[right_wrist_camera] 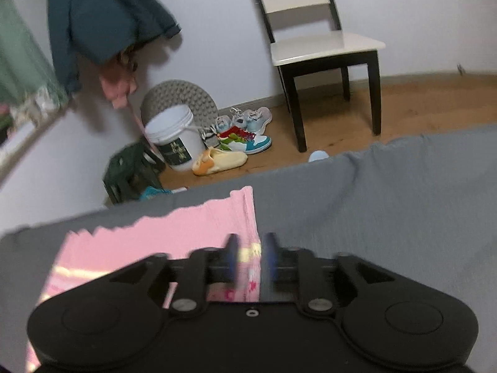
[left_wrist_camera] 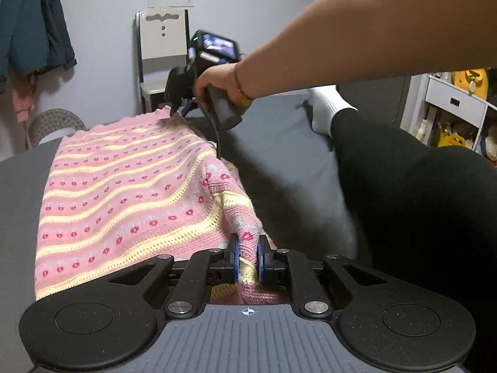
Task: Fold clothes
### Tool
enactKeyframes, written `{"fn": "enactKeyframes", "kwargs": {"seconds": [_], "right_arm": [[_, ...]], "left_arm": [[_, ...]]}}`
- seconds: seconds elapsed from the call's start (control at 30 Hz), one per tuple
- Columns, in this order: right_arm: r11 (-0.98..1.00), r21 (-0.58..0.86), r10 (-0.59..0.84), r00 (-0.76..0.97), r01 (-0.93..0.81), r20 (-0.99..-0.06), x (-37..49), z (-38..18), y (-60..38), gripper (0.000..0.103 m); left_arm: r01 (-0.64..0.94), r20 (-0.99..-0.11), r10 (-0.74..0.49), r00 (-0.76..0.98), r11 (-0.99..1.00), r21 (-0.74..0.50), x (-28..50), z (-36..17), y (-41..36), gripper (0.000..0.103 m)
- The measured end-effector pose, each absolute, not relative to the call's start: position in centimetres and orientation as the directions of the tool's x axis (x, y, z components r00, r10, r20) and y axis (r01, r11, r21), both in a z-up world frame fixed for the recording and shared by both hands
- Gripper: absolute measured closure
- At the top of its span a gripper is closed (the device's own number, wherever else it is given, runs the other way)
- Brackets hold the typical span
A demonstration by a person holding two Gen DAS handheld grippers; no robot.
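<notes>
A pink knitted garment (left_wrist_camera: 124, 192) with yellow wavy stripes and small red flowers lies spread on the grey bed (left_wrist_camera: 279, 161). My left gripper (left_wrist_camera: 247, 245) is shut on a raised fold at the garment's near right edge. The cloth bunches up between the blue pads. Held in a hand, my right gripper (left_wrist_camera: 175, 108) reaches over to the garment's far right corner. In the right wrist view, which is blurred, my right gripper (right_wrist_camera: 250, 255) has its fingers close together with the pink garment (right_wrist_camera: 149, 248) edge between them.
A person's bare arm (left_wrist_camera: 357, 40) crosses above the bed, and a black-clad leg with a white sock (left_wrist_camera: 326, 108) rests on the right. Beyond the bed stand a white chair (right_wrist_camera: 323, 46), a white bucket (right_wrist_camera: 174, 136), several shoes (right_wrist_camera: 239, 136) and a hanging dark jacket (right_wrist_camera: 102, 15).
</notes>
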State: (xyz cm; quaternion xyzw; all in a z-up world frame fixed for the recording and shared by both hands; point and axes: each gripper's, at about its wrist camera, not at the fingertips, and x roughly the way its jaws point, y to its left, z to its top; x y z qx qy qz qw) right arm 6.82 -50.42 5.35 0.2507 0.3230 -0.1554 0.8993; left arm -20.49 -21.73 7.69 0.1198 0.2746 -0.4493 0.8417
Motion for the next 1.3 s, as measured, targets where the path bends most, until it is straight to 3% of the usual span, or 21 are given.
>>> {"fn": "enactKeyframes", "kwargs": {"seconds": [0.23, 0.4, 0.53, 0.63, 0.73, 0.83, 0.93, 1.0, 1.03, 1.13, 1.3], "right_arm": [[0.832, 0.486, 0.023, 0.859, 0.267, -0.512, -4.1, 13.0, -50.3, 0.069], [0.879, 0.463, 0.115, 0.896, 0.11, -0.43, -14.5, 19.8, -46.4, 0.063], [0.797, 0.594, 0.296, 0.928, -0.11, -0.225, -22.2, 24.4, -44.0, 0.059], [0.756, 0.593, 0.394, 0.916, -0.276, -0.075, -27.4, 27.6, -41.9, 0.049], [0.7, 0.625, 0.434, 0.901, -0.347, 0.013, -30.8, 29.2, -40.3, 0.045], [0.678, 0.696, 0.385, 0.921, -0.237, -0.061, -29.8, 27.8, -39.2, 0.035], [0.718, 0.696, 0.263, 0.913, 0.03, -0.311, -25.1, 22.8, -38.8, 0.038], [0.699, 0.689, 0.23, 0.851, 0.193, -0.471, -20.7, 18.0, -39.2, 0.059], [0.68, 0.692, 0.242, 0.816, 0.243, -0.525, -18.5, 15.5, -39.6, 0.059], [0.56, 0.776, 0.308, 0.797, 0.289, -0.519, -15.0, 10.1, -41.1, 0.06], [0.493, 0.83, 0.365, 0.803, 0.263, -0.471, -14.7, 6.1, -40.1, 0.06]], "left_arm": [[0.8, -0.522, -0.744, 0.417, 0.573, -0.178, -18.8, 8.6, -20.2, 0.093], [0.735, -0.495, -0.774, 0.394, 0.589, -0.336, -16.2, 9.2, -18.0, 0.093], [0.697, -0.505, -0.769, 0.393, 0.607, -0.382, -14.8, 9.6, -17.5, 0.093], [0.695, -0.52, -0.76, 0.389, 0.613, -0.376, -14.3, 9.9, -17.8, 0.093], [0.695, -0.535, -0.751, 0.386, 0.618, -0.367, -13.9, 10.2, -18.1, 0.093], [0.71, -0.551, -0.738, 0.39, 0.622, -0.33, -14.3, 10.4, -18.6, 0.093], [0.73, -0.565, -0.718, 0.407, 0.627, -0.271, -15.7, 10.3, -19.3, 0.093], [0.736, -0.572, -0.706, 0.419, 0.633, -0.242, -16.5, 10.3, -19.7, 0.093], [0.738, -0.575, -0.7, 0.425, 0.635, -0.227, -16.9, 10.3, -19.9, 0.093], [0.745, -0.584, -0.681, 0.443, 0.641, -0.184, -18.2, 10.2, -20.5, 0.093], [0.766, -0.588, -0.665, 0.46, 0.632, -0.115, -19.5, 9.7, -21.5, 0.093]]}}
